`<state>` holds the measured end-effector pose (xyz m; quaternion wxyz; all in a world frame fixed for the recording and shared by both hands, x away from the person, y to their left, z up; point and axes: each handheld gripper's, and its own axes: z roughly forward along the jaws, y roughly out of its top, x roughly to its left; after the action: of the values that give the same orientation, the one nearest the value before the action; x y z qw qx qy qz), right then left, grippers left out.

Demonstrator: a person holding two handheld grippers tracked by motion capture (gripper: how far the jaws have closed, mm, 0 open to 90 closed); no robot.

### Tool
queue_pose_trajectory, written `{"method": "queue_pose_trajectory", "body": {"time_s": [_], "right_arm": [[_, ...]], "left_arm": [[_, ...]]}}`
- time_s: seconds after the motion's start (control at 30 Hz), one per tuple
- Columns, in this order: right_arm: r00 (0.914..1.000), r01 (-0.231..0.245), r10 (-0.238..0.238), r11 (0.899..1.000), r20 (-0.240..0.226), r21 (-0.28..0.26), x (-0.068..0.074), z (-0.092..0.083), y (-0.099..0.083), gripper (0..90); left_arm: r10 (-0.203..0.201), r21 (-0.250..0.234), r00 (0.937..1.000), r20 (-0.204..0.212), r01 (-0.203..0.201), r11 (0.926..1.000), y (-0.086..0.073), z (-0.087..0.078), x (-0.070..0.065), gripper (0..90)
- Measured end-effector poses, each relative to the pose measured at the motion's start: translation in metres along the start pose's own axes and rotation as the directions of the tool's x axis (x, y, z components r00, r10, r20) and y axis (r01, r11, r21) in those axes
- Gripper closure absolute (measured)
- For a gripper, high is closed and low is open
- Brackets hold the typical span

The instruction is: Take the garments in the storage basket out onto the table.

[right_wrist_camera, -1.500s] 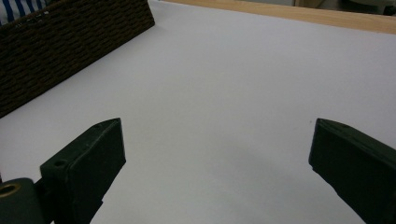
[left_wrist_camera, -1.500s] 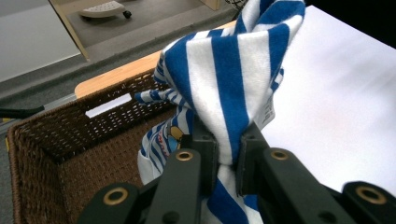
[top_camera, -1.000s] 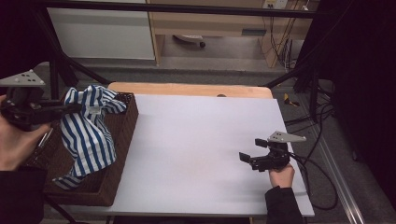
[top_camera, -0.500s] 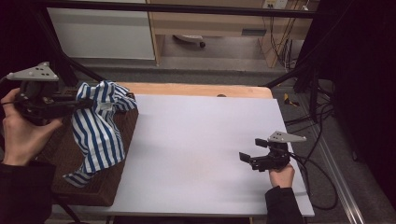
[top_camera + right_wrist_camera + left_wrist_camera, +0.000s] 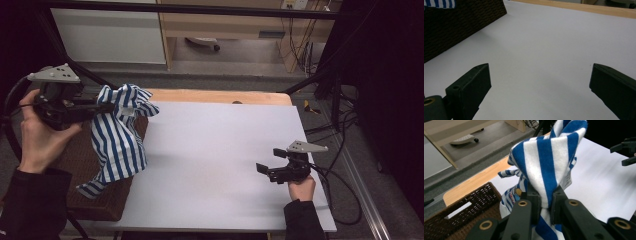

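Left gripper: we see the left gripper (image 5: 102, 106) raised at the left edge of the bench (image 5: 215, 165), gripped by a hand (image 5: 37, 135) in a dark sleeve, its grey three-cornered plate on top.
Fingers, left: in the left gripper view our two black fingers (image 5: 535, 203) are pressed together on a bunched fold of the striped cloth (image 5: 549, 162), which rises above them and runs down between them.
Striped cloth: blue and white, it hangs in the high view (image 5: 119, 137) from the left gripper, its top gathered at the fingers, its lower end draped down over the right side of the basket and trailing toward the near corner.
Basket: a dark brown wicker basket (image 5: 85, 165) sits at the left end of the bench, under the cloth; in the left gripper view its woven wall with a handle slot (image 5: 466, 215) lies below and to the left of the fingers.
Right gripper: our right gripper (image 5: 266, 170) rests low near the right front of the bench, well apart from the cloth.
Fingers, right: in the right gripper view they (image 5: 471, 87) stand wide, with bare white bench (image 5: 541, 57) between them.
Bench: white top, with a wooden strip along the far edge.
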<state>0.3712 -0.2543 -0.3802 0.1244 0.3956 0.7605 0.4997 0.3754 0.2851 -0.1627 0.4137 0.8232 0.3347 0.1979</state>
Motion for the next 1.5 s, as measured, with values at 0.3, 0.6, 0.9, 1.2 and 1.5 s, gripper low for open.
{"method": "queue_pose_trajectory", "body": {"time_s": [0.3,0.6,0.9,1.2,1.5], "right_arm": [[1.0,-0.002,0.002,1.0,-0.001,0.0,0.0,0.0,0.0,4.1],[1.0,-0.001,0.001,1.0,-0.001,-0.003,0.0,-0.001,0.0,4.1],[1.0,0.0,0.0,1.0,-0.001,-0.003,0.0,-0.001,0.0,4.1],[1.0,0.0,0.0,1.0,-0.003,-0.004,0.0,-0.002,0.0,4.1],[1.0,0.0,0.0,1.0,-0.003,-0.005,-0.001,-0.002,0.0,4.1]], "left_arm": [[0.018,-0.003,0.9996,0.022,-0.018,0.9998,0.011,0.009,-0.009,81.7],[0.041,-0.015,0.9979,0.051,-0.04,0.9991,0.024,0.019,-0.021,81.7],[0.063,-0.019,0.9946,0.082,-0.062,0.9979,0.037,0.032,-0.035,81.8],[0.087,-0.026,0.9902,0.11,-0.084,0.9961,0.049,0.043,-0.049,81.7],[0.104,-0.026,0.9855,0.134,-0.101,0.9946,0.057,0.056,-0.059,81.7]]}}
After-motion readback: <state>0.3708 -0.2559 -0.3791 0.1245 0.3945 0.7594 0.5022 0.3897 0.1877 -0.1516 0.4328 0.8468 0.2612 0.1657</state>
